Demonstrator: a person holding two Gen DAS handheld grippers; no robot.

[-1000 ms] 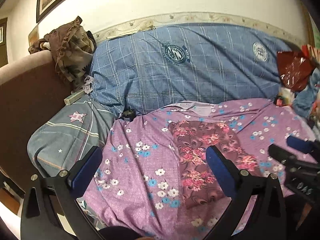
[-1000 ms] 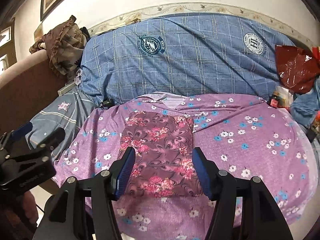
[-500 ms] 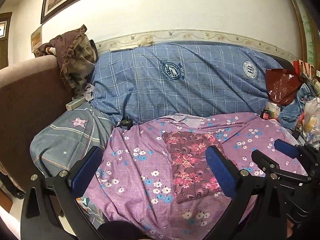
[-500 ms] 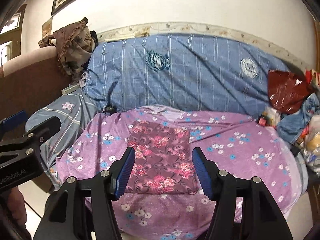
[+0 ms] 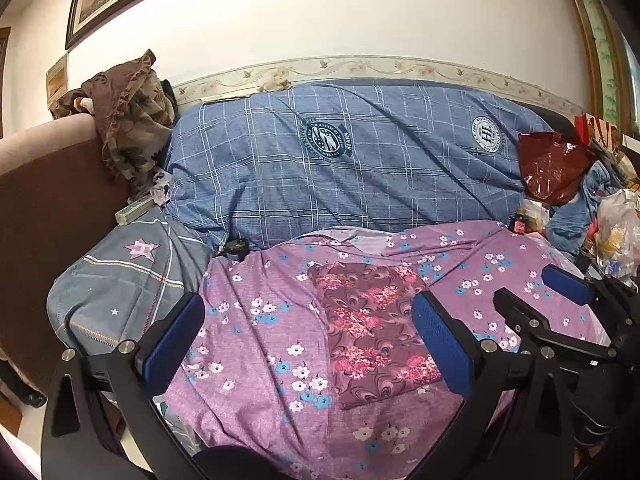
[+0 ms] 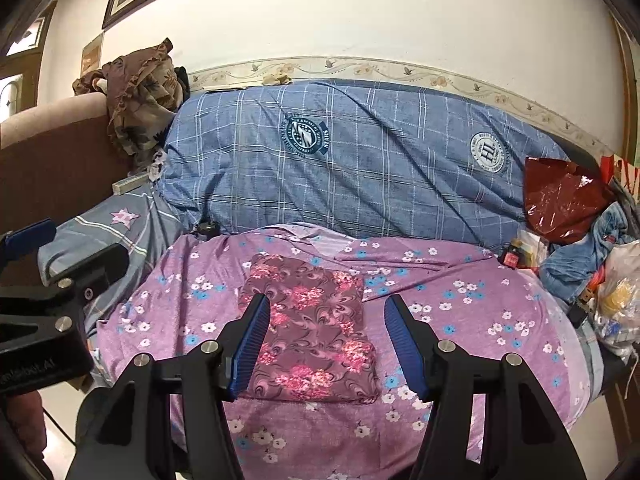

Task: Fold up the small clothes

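Observation:
A folded maroon cloth with pink flowers (image 5: 372,328) (image 6: 312,328) lies flat as a neat rectangle on the purple flowered sheet (image 5: 256,320) (image 6: 460,320). My left gripper (image 5: 308,340) hovers above the sheet to the cloth's left, open, with nothing between its blue pads. My right gripper (image 6: 326,340) hangs above the cloth, open and apart from it. The right gripper (image 5: 560,300) also shows at the right edge of the left wrist view. In the right wrist view the left gripper (image 6: 44,264) sits at the left edge.
A blue checked cover (image 5: 352,168) drapes the sofa back. A grey star-print pillow (image 5: 124,280) lies at left and a brown ruffled cloth (image 5: 132,120) on the armrest. A red bag (image 5: 552,168), denim and plastic bags (image 6: 616,292) crowd the right end.
Both grippers have risen and drawn back from the sofa, so the folded cloth looks smaller and more wall shows. The cloth has not moved. Both grippers stay open.

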